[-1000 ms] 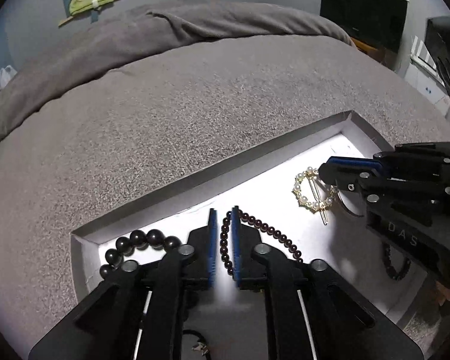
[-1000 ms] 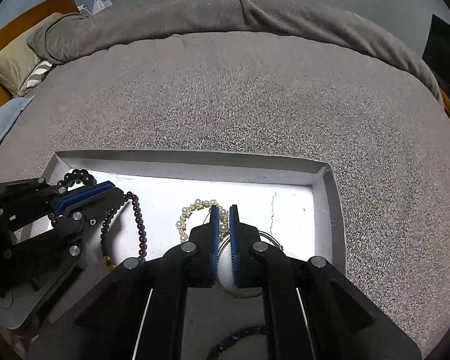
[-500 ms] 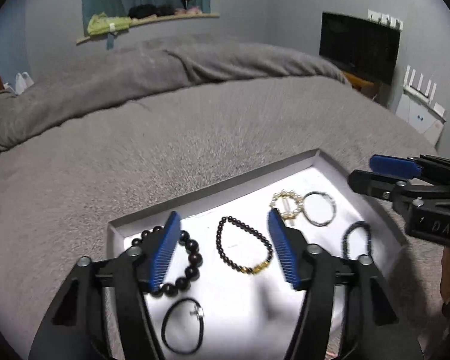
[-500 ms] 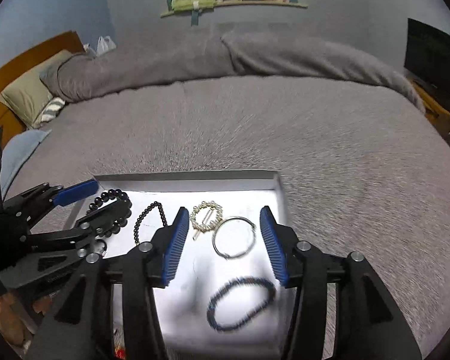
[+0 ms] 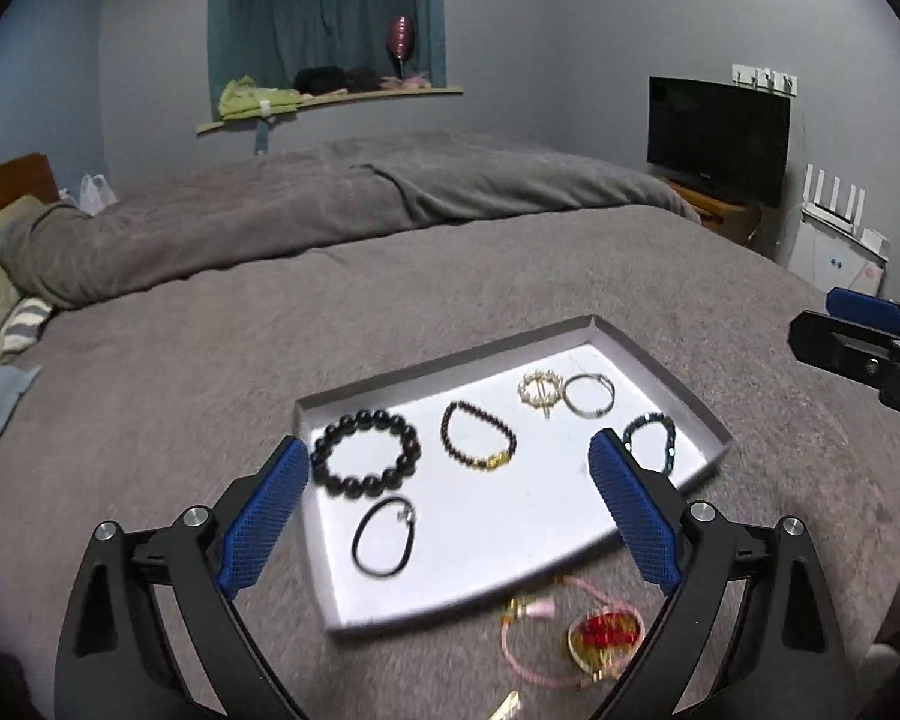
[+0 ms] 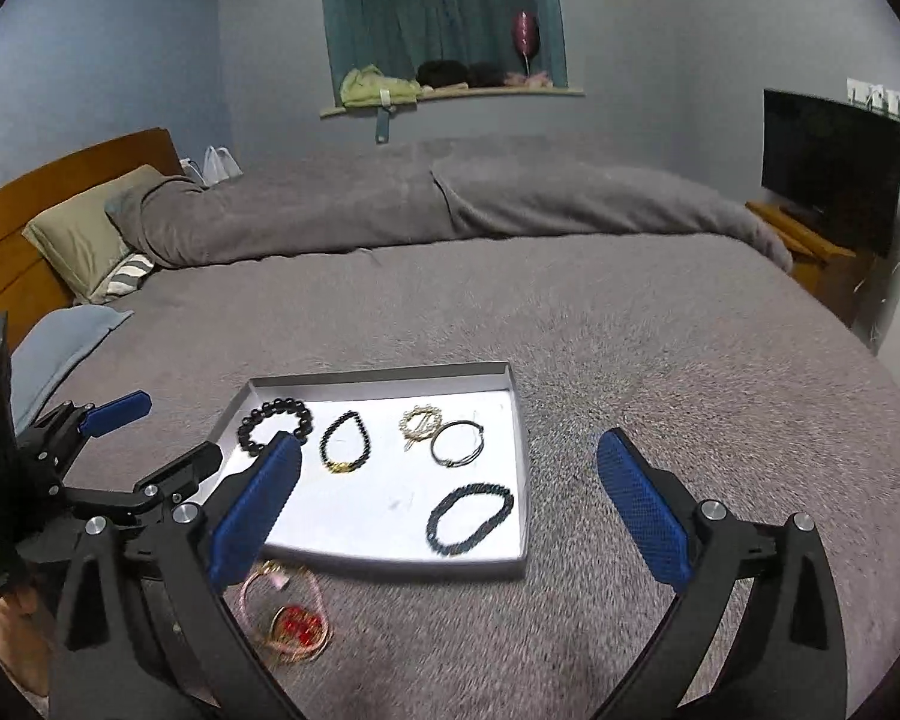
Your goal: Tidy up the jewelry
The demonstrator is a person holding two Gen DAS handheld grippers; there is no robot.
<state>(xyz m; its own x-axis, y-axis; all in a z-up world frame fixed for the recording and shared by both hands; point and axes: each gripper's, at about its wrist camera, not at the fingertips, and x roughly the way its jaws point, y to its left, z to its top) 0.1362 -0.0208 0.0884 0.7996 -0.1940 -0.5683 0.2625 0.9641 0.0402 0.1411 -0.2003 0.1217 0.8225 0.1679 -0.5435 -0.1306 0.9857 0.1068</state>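
Note:
A shallow grey tray lies on the grey bedspread. In it lie a big black bead bracelet, a dark bead bracelet with a gold charm, a pearl hair clip, a silver bangle, a dark blue bracelet and a black hair tie. A pink cord bracelet with a red and gold charm lies on the bed in front of the tray. My left gripper and right gripper are open, empty and raised above the tray's near side.
The bed's folded duvet and pillows lie at the far side. A television on a wooden stand is at the right. A window shelf with clothes is on the back wall.
Both grippers were shut low in the tray, the left on the dark bead bracelet and the right at the bangle. Both have opened, let go and pulled back and up.

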